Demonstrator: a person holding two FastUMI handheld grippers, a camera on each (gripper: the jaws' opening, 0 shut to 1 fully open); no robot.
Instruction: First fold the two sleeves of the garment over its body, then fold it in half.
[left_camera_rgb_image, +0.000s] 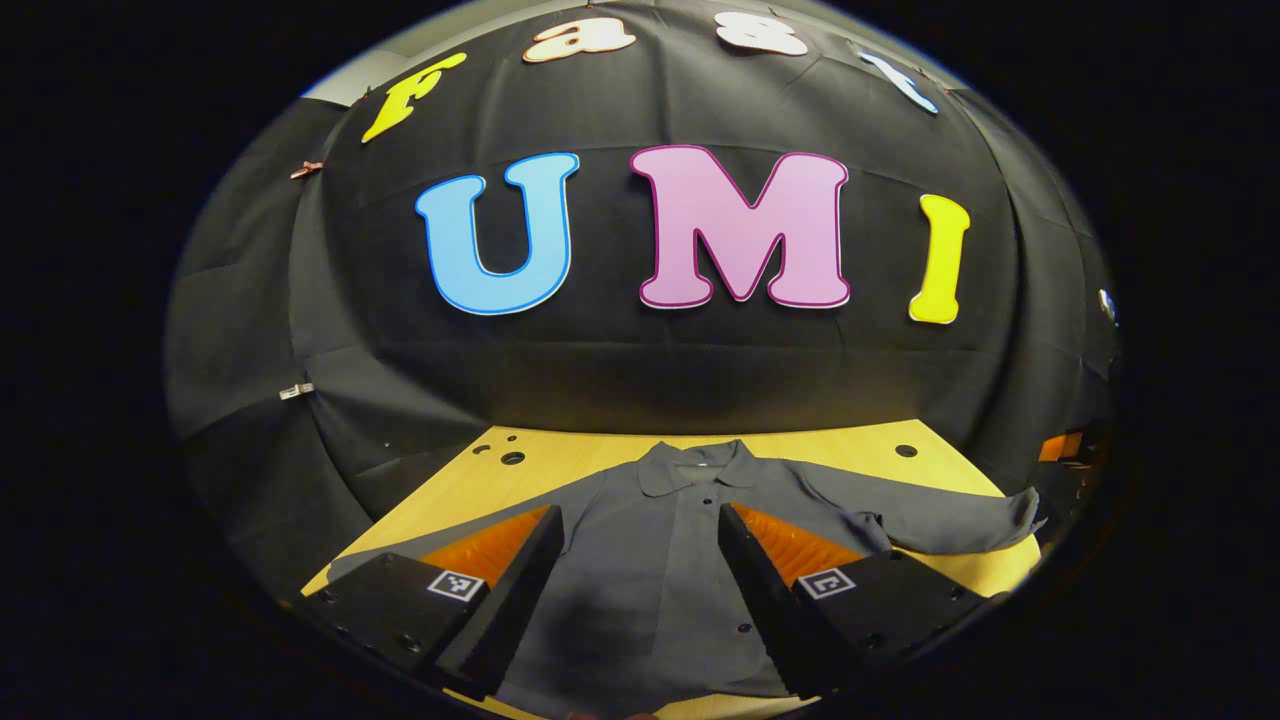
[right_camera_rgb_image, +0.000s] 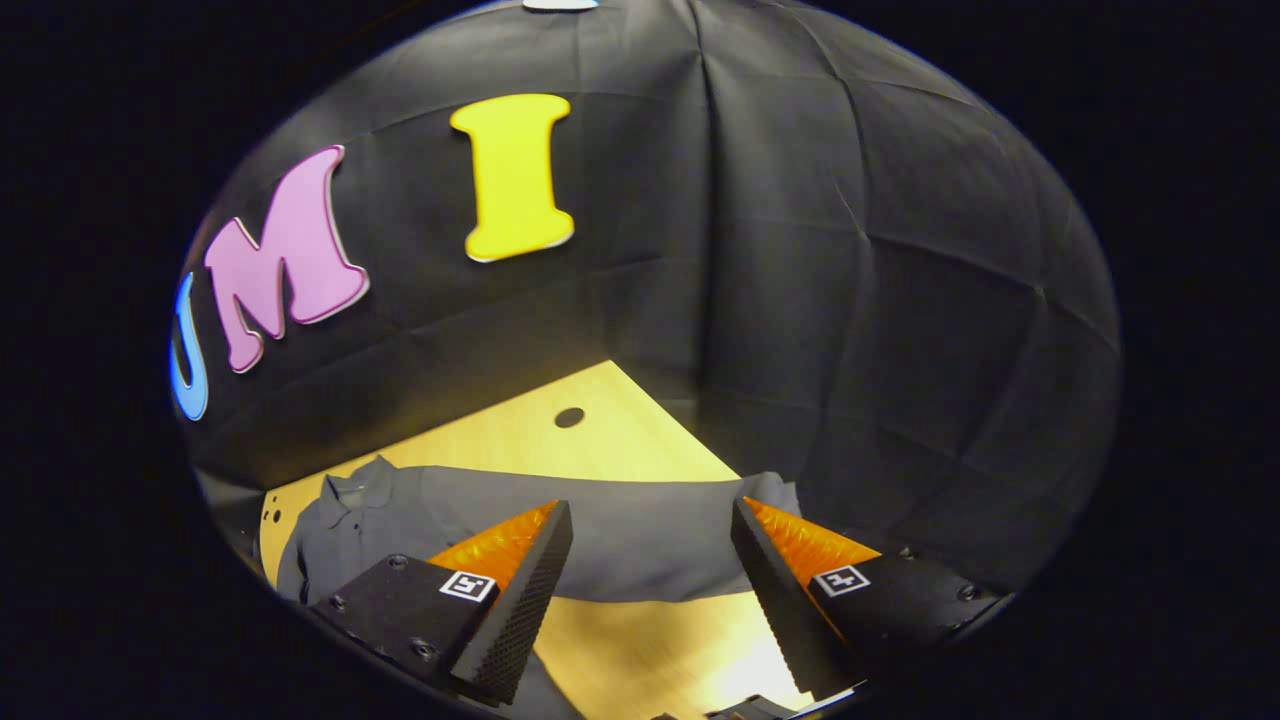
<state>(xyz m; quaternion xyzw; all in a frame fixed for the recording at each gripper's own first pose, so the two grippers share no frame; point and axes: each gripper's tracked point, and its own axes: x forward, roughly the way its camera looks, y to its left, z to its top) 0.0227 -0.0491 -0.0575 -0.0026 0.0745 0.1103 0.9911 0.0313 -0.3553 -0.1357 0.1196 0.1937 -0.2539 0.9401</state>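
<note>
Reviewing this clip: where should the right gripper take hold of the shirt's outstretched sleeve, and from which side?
At the cuff end of the sleeve: it lies flat, stretched out to the table's edge. Probably come from above, open right gripper fingers straddling the cuff.

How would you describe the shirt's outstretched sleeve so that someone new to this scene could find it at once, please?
Start at the yellow wooden table in front of the black cloth wall. A grey collared shirt lies flat on it. The sleeve is the long grey band running from the shirt's shoulder to the table's edge, ending in a crumpled cuff; unlike the buttoned body, it is narrow and plain.
</note>
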